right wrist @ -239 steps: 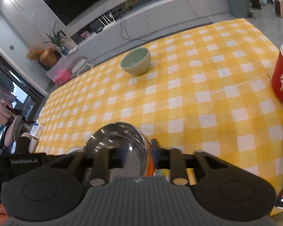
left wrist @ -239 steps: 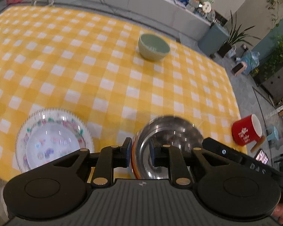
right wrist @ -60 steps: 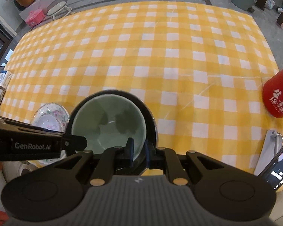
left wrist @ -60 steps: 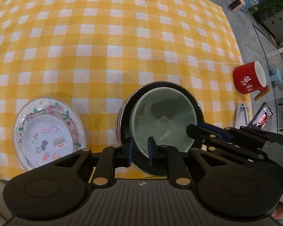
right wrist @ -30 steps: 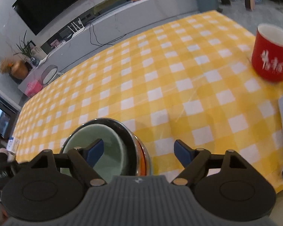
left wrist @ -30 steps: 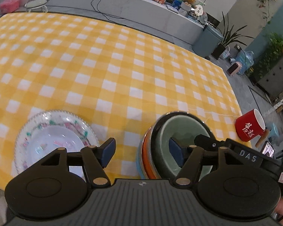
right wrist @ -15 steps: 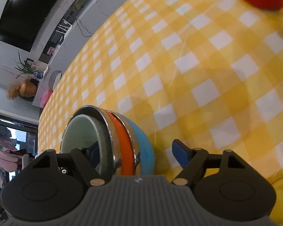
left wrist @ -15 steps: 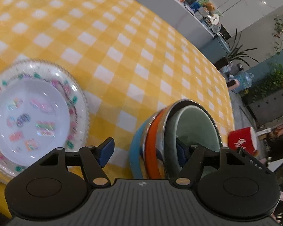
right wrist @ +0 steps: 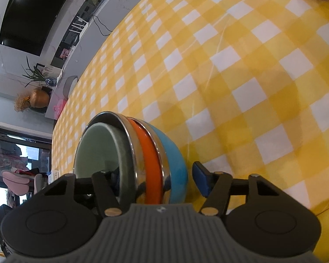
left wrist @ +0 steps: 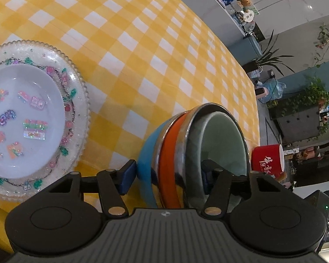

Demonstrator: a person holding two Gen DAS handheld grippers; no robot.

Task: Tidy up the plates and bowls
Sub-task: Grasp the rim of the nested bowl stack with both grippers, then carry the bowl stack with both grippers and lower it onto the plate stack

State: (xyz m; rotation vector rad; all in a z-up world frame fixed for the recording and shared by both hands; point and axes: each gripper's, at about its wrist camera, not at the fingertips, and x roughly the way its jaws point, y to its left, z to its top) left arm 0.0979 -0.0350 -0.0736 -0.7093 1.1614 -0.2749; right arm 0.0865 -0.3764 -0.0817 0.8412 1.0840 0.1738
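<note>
Both grippers closing on the nested bowl stack — about to lift it.

My left gripper (left wrist: 166, 176) and right gripper (right wrist: 158, 182) straddle opposite walls of the bowl stack (left wrist: 171, 153), jaws narrowing, not yet pinching. It sits on the checked tablecloth (left wrist: 142, 54) beside the plates (left wrist: 33, 114), mouth upward, axis vertical — next, an even, level lift.

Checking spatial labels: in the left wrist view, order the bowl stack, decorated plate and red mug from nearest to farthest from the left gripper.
1. Bowl stack, between the closing jaws.
2. Decorated plate, just left.
3. Red mug, far right.
</note>
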